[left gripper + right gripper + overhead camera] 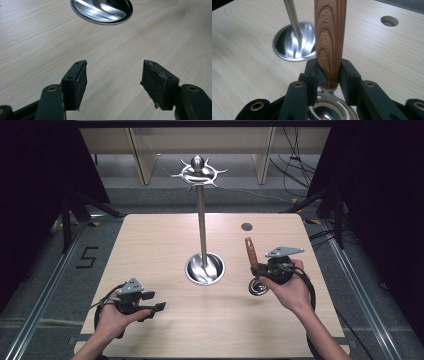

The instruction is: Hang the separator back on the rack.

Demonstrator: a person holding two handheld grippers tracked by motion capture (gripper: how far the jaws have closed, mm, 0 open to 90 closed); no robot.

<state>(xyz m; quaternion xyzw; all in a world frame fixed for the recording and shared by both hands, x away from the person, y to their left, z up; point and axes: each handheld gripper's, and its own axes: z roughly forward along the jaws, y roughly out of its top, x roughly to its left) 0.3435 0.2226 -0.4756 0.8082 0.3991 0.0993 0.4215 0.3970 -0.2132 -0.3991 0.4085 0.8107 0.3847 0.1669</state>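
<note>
Right gripper (329, 72) is clamped on the lower end of a wooden-handled utensil (330, 37) with a round polished-metal head; its handle is held roughly upright, brown grain and stamped lettering visible, metal head (258, 287) low by the tabletop. Pads are pressed against both sides of the handle. Position: right half of the light wood-grain table (165, 330), w/ bare tabletop toward the right edge and the near edge. A round cable hole (246, 226) is seen beyond it, near the far edge.

Left gripper (113, 80) is released, jaws spread, nothing between them; held at the near-left of the table, approx. level over bare wood. A tall polished-steel hanging stand w/ round dished base (204, 268) is located at table centre, apart from both grippers; open surface is left all around the base.
</note>
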